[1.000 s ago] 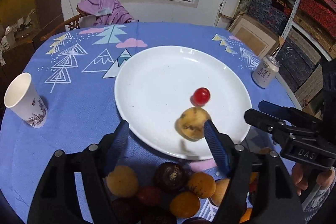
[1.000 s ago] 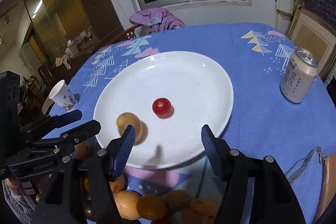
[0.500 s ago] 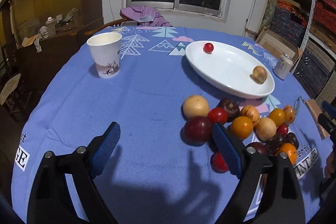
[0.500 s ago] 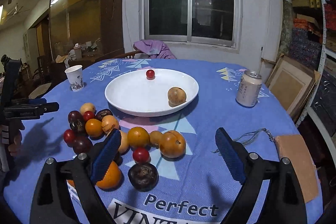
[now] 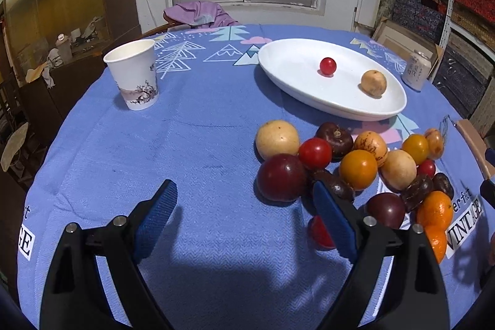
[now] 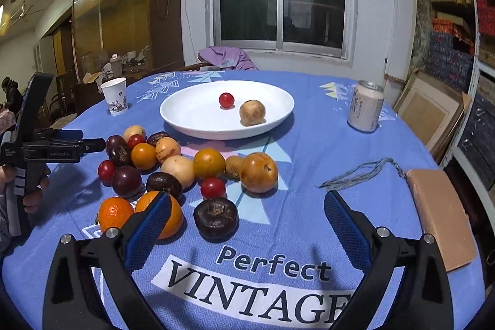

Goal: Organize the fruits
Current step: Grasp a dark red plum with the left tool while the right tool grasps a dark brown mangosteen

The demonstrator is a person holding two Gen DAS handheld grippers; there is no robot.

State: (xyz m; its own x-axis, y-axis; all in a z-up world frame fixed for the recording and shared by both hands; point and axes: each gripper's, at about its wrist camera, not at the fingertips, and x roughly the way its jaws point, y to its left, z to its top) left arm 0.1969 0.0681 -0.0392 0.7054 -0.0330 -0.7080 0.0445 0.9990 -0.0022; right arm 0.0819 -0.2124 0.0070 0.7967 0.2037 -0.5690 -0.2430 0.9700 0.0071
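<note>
We see the left gripper (image 5: 244,212) held with its blue pads spread wide and nothing between them, hovering over bare blue tablecloth (image 5: 185,150) at the near edge of the round table, its right pad just in front of a small red tomato (image 5: 320,232) and a dark plum (image 5: 281,177). The right gripper (image 6: 247,225) has its jaws opening, empty as well, over the printed lettering at the near edge; its left pad overlaps an orange (image 6: 173,217), and a dark round fruit (image 6: 216,217) lies just ahead between the pads. Beyond both lies the pile of loose fruits (image 6: 185,166), yellow, orange, red and dark ones touching each other, on the cloth just in front of the white plate (image 6: 191,113). On the plate rest a red cherry tomato (image 6: 226,100) and a tan round fruit (image 6: 252,112), slightly apart. A paper cup (image 6: 115,96) stands toward the left edge, a drink can (image 6: 365,107) toward the right edge, and a tan pad (image 6: 439,215) with a grey tassel (image 6: 362,172) near the right edge.
</note>
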